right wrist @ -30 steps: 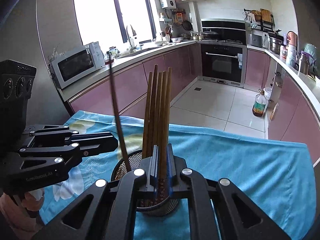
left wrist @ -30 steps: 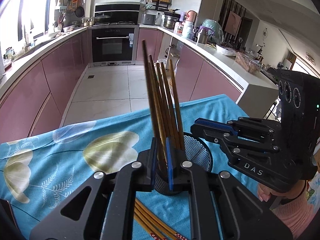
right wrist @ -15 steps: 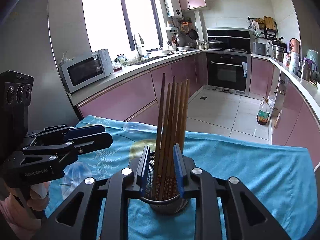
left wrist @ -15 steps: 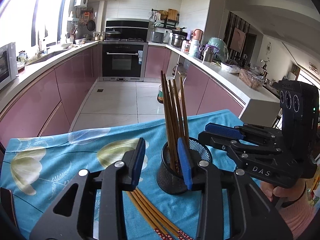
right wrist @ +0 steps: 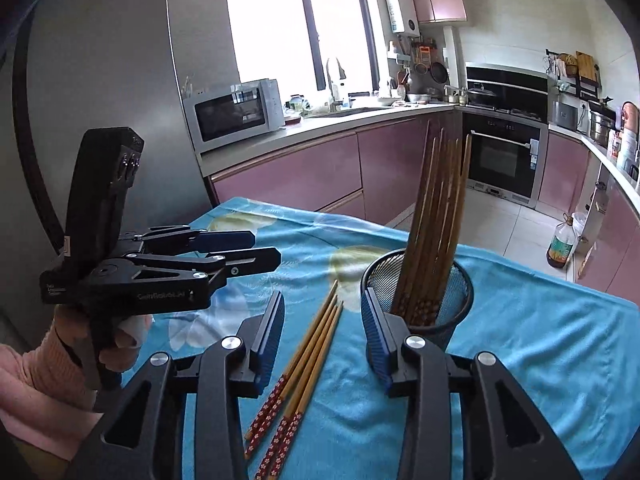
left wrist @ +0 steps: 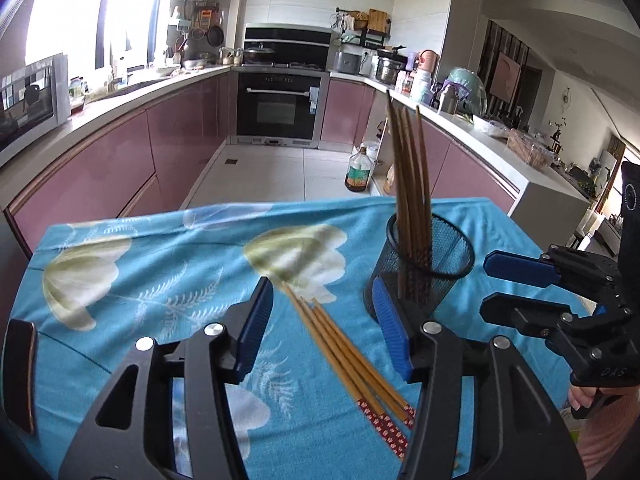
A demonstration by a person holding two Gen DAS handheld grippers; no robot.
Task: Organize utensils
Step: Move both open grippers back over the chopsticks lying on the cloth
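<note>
Left gripper [left wrist: 324, 328] and right gripper [right wrist: 322, 332]: both just opening, nothing clamped. Loose chopsticks [left wrist: 344, 344] flat at lower centre; mesh cup [left wrist: 432, 268] holding upright chopsticks [left wrist: 408, 168], centre right.

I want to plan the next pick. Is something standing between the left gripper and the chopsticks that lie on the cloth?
Nothing visible: the loose chopsticks lie flat, directly before the open left gripper. The mesh holder stands aside.
</note>
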